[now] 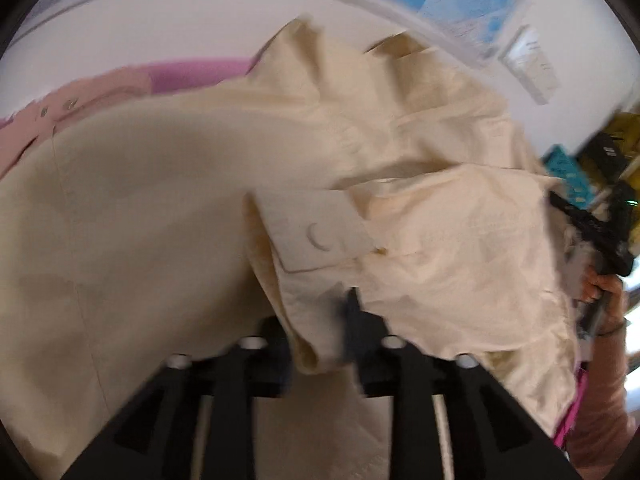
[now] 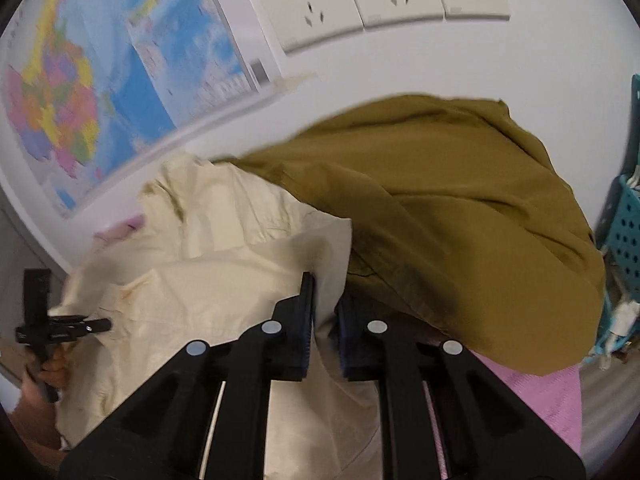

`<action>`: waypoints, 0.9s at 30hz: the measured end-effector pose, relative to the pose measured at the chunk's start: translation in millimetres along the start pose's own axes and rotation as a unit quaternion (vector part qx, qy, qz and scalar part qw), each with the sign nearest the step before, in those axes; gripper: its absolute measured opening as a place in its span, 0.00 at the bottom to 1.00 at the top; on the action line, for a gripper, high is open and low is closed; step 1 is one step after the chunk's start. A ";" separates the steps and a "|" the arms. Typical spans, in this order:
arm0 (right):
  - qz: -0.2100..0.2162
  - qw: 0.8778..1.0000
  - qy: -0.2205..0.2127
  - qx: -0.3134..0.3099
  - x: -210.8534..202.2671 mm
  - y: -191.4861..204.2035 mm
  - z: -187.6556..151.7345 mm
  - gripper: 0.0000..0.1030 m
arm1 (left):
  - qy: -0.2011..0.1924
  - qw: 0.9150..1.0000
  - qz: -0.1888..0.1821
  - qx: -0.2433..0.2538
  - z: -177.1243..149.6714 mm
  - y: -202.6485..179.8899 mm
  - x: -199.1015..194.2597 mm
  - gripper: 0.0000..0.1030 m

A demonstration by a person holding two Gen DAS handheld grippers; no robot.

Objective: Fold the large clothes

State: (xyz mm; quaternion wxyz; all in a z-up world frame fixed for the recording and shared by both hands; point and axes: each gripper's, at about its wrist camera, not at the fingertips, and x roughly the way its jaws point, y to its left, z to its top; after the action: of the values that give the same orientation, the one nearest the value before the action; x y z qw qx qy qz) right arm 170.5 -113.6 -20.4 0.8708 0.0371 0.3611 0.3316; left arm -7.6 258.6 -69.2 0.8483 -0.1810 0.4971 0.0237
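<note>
Filling most of your left wrist view, the cream garment [image 1: 168,216] lies spread from nine o'clock across the middle, bunched and lifted toward three o'clock, with a buttoned cuff [image 1: 316,232] near the centre. Your left tongs [image 1: 320,332] are pinched on a fold of that cream cloth at six o'clock. A pink garment [image 1: 80,100] shows at ten o'clock behind it, and the other gripper sits at the three o'clock edge, blurred.

In your right wrist view, an olive garment [image 2: 460,216] heaps from twelve to four o'clock, overlapping the cream cloth, which runs from the centre to eight o'clock. Your right tongs [image 2: 324,320] clamp the cream garment's edge at six o'clock, beside the olive heap. A pink cloth [image 2: 536,404] lies at five o'clock. A map [image 2: 100,80] hangs at ten o'clock, wall sockets [image 2: 352,0] at twelve, and a teal basket [image 2: 624,232] at three o'clock.
</note>
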 end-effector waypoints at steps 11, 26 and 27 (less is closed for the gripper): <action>-0.078 0.991 -0.091 -0.065 -52.5 67.4 -12.4 0.54 | -0.092 0.995 0.003 0.025 -23.3 9.4 -77.2 0.61; 0.086 0.970 0.140 -0.181 87.9 195.5 -76.3 0.45 | -0.165 0.984 0.066 0.009 -85.5 69.7 -169.5 0.62; 0.085 0.970 0.133 -0.183 82.8 199.8 -75.5 0.47 | -0.168 0.984 0.065 0.003 -87.7 74.8 -172.5 0.62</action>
State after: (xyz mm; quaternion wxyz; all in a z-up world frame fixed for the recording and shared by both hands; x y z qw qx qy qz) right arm 54.2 78.5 -65.3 0.7756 -0.1369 0.4025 0.4666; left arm -184.3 323.5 18.0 0.9171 -0.1389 0.3579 0.1077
